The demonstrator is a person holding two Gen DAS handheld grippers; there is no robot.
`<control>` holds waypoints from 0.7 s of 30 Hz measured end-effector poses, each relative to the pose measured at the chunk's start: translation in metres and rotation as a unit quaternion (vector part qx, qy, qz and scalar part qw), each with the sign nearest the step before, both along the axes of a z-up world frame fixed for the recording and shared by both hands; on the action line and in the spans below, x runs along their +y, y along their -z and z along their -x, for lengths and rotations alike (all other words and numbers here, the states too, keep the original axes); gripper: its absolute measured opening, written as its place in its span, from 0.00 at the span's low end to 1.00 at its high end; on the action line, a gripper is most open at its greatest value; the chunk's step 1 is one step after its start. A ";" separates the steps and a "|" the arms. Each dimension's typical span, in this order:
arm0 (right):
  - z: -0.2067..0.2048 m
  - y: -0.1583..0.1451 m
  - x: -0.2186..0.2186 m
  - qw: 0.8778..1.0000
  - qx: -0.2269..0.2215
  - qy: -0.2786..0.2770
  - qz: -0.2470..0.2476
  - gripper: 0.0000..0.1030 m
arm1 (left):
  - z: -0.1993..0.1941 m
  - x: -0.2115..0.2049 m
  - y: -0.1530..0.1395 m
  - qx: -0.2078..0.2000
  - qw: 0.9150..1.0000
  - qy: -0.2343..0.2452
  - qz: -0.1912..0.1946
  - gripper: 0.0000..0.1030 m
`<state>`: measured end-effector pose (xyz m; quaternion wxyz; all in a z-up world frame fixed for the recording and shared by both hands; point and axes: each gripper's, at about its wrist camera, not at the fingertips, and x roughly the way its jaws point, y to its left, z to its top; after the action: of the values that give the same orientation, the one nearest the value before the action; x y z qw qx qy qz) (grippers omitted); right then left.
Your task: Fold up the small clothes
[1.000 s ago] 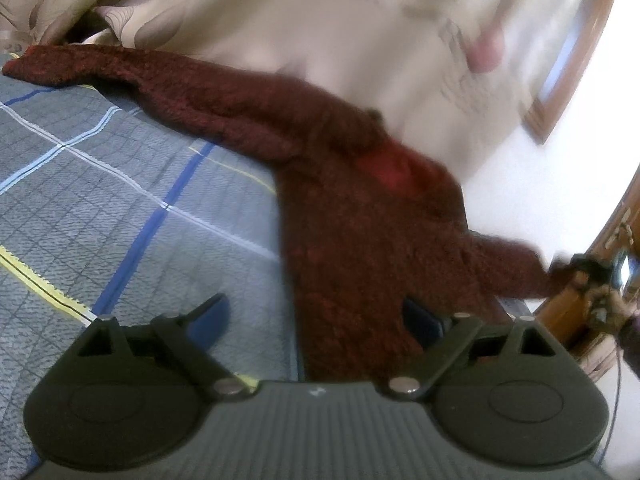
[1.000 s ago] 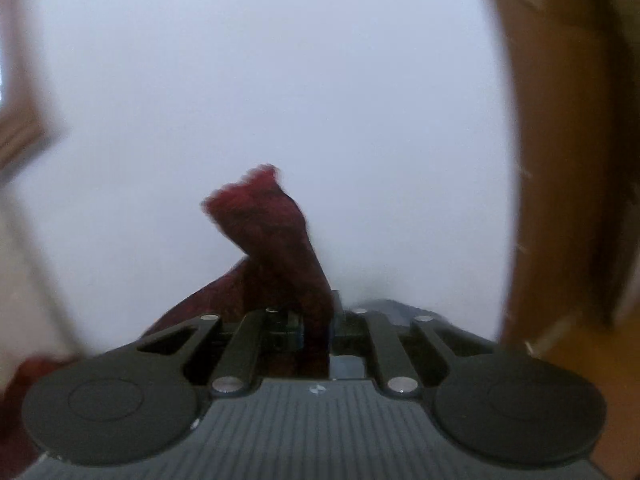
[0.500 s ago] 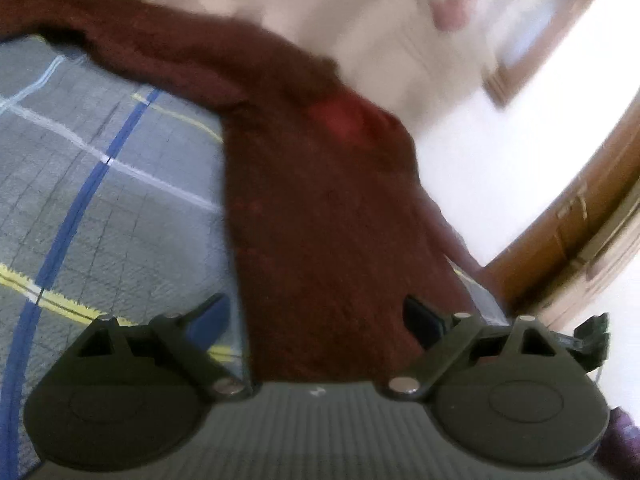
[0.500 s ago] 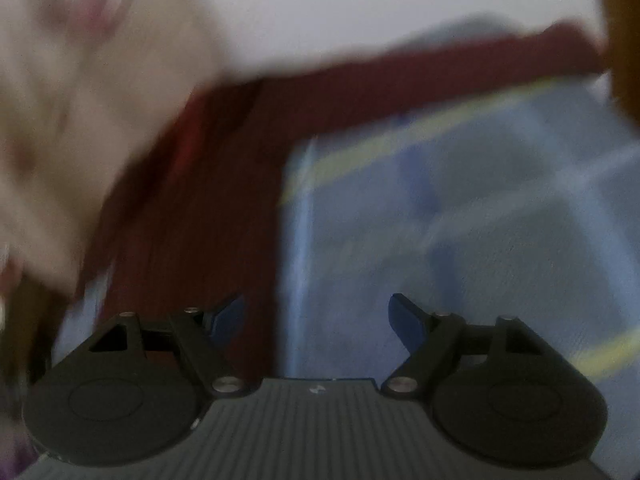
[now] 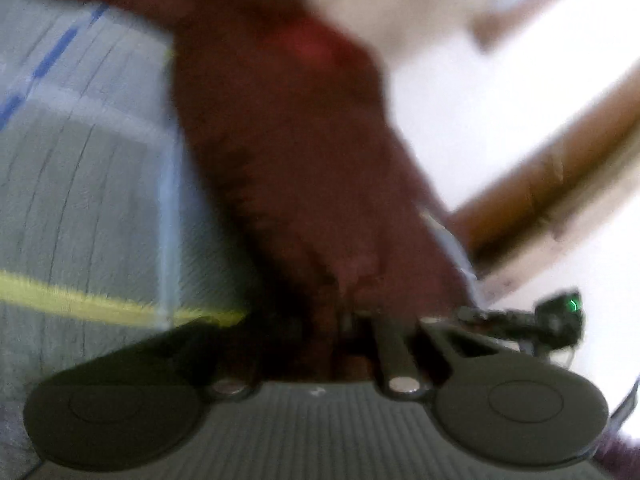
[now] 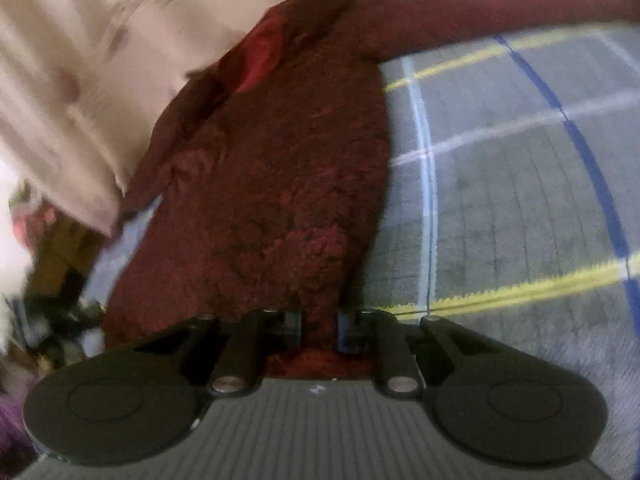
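A dark red knitted sweater (image 6: 276,168) lies spread on a grey checked bedsheet (image 6: 520,184), one sleeve (image 6: 500,12) stretched away at the top right. My right gripper (image 6: 319,326) is shut on the sweater's bottom hem. In the blurred left wrist view the sweater (image 5: 296,152) runs up the middle, and my left gripper (image 5: 352,320) looks shut on its hem too. The other gripper (image 5: 556,316) shows at the right edge of that view.
A cream patterned curtain (image 6: 100,60) hangs behind the bed. A wooden frame (image 5: 560,176) and white wall stand beyond the bed's edge on the right of the left wrist view. Clutter (image 6: 48,312) lies low beside the bed.
Both grippers were open half a second ago and have shut on the sweater's hem. The right gripper let go of the sleeve it held a second ago and came down to the hem.
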<state>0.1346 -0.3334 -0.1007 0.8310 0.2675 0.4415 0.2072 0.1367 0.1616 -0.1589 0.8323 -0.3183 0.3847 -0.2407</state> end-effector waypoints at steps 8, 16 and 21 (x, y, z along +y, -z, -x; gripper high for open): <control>0.025 -0.017 -0.003 0.996 -0.024 0.038 -0.072 0.16 | 0.030 0.003 -0.048 -0.062 0.998 -0.032 -0.009 0.12; 0.104 -0.069 0.007 0.990 -0.064 0.028 -0.121 0.15 | 0.111 0.014 -0.088 -0.075 0.997 -0.025 -0.015 0.12; 0.149 -0.054 0.008 0.992 -0.022 0.031 -0.121 0.15 | 0.155 0.020 -0.053 -0.037 0.998 -0.044 -0.027 0.12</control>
<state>-0.0148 -0.3253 -0.0464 0.8080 0.3751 0.3865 0.2391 -0.0188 0.1818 -0.1055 0.8640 -0.3028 0.3462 -0.2050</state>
